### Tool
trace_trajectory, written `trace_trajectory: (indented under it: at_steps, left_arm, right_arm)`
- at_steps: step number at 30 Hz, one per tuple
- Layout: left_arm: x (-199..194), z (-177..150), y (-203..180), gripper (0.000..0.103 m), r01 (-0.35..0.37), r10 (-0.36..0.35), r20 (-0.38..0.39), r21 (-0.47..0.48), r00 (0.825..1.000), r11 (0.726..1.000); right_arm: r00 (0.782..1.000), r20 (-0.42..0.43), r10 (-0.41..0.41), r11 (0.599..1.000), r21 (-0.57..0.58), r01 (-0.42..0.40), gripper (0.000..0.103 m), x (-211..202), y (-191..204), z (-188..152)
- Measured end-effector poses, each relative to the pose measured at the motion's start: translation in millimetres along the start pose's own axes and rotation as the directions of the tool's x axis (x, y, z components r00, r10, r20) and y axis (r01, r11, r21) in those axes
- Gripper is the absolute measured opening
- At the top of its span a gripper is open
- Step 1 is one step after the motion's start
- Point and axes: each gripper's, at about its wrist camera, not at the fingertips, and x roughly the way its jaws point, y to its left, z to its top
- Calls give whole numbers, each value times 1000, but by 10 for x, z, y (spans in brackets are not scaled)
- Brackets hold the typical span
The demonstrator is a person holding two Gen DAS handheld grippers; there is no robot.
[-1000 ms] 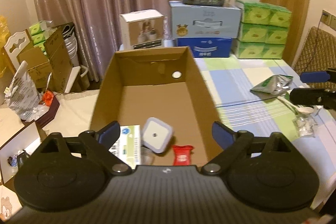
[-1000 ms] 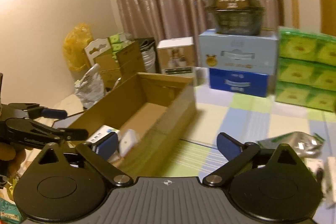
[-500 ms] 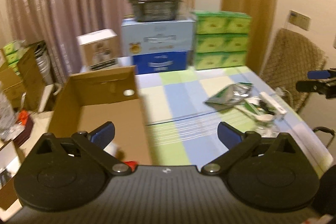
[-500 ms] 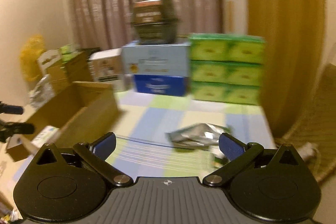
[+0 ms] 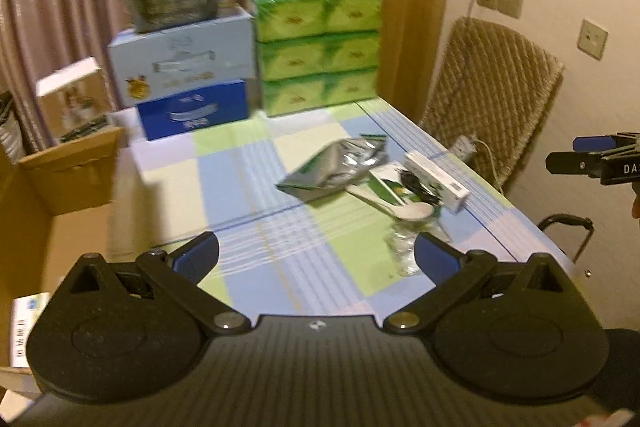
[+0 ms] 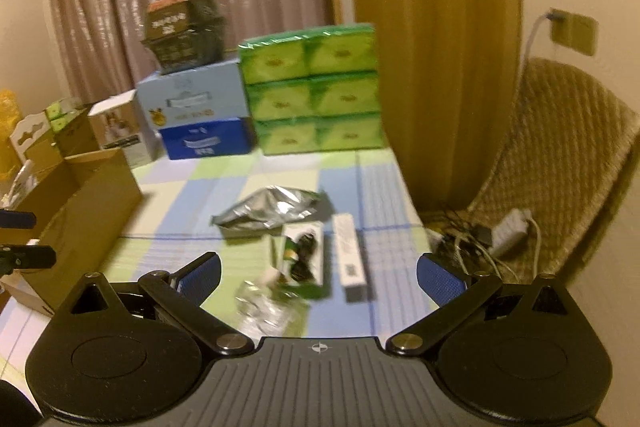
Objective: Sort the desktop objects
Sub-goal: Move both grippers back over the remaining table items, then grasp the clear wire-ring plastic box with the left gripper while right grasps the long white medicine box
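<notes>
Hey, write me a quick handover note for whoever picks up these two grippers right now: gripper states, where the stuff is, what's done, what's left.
Left gripper: open, empty; its jaws have just been opening.
Right gripper: open, empty.
Both point at the pile on the checked tablecloth.
Cardboard box, at the table's left: holds a white packet; the rest of its inside is out of view.
Left to sort: silver pouch, green packet, long white box, white spoon, crumpled clear plastic.

Checked blue-green tablecloth, silver pouch, green tissue packs, brown box
</notes>
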Motion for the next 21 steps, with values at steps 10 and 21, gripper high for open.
trace_trajectory:
  at_steps: [10,21]
  left_arm:
    - [557,-158,-385,102,61,-60,-66,25,996,998]
    - [1216,-259,-785,102,100,-96,-101,37,990,994]
  right_arm:
    - [998,-51,-47,998,41,49,101,88,-290,-237]
    - [993,-108,-47,998,43,52,101,516,-549,-404]
